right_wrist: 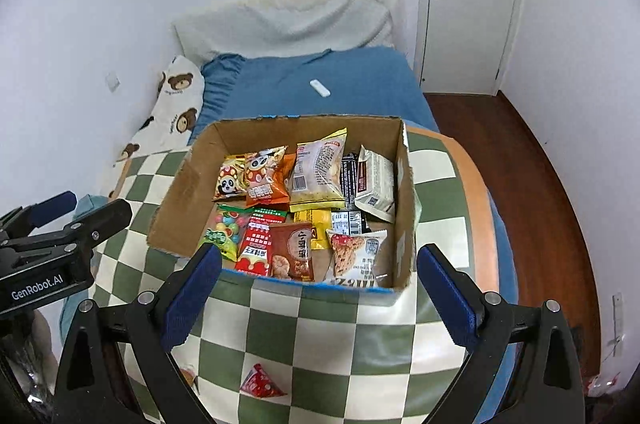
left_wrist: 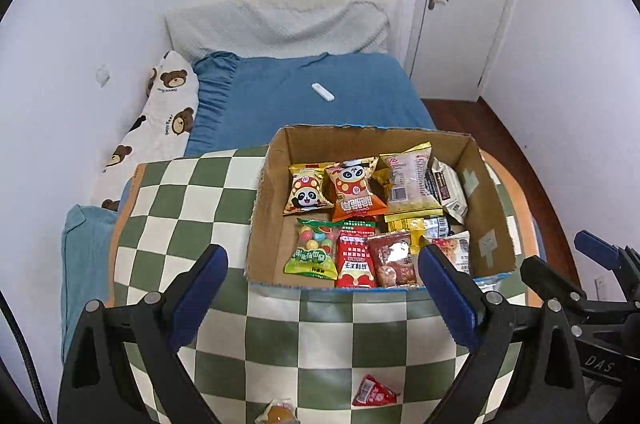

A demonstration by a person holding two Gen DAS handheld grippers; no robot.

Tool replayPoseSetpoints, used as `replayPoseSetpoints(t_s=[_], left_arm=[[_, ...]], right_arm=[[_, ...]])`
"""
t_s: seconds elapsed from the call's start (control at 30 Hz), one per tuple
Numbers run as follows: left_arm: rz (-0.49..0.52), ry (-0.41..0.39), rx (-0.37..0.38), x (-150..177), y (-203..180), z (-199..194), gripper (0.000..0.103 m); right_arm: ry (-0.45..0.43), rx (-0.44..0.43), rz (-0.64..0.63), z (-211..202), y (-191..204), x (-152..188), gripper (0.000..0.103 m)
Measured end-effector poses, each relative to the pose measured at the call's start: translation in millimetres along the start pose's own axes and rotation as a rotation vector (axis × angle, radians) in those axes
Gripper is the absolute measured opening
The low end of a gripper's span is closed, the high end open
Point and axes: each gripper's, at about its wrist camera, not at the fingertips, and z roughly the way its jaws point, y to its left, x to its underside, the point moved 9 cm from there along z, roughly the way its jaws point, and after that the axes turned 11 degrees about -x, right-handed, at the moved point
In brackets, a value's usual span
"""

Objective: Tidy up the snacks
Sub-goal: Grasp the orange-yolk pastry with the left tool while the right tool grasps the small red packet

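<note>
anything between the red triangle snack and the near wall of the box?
Nothing. In both wrist views only bare checkered tablecloth runs from the red triangular packet up to the cardboard box. A second, yellowish snack lies left of the packet, off that line.

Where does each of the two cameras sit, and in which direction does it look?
Left wrist: sits on the left gripper, looks forward and down at the cardboard box of snacks; its own open fingers show, and the right gripper at the right edge.
Right wrist: sits on the right gripper, faces the same box; its open fingers show, the left gripper at the left edge.
Shared: box, checkered tabletop, red triangular packet, blue bed, door.
</note>
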Motion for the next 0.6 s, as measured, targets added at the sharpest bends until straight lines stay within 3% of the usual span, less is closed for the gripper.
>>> replayPoseSetpoints(t_s=[0.33,0.6], left_arm=[[-0.026,-0.071,-0.005,14,10,-39,0.098],[-0.019,-0.040,-0.015,35,19,-39,0.098]], right_arm=[[-0.076,-0.016,0.009,-50,12,14,0.100],[-0.065,-0.086,0.030,-53,27,29,0.100]])
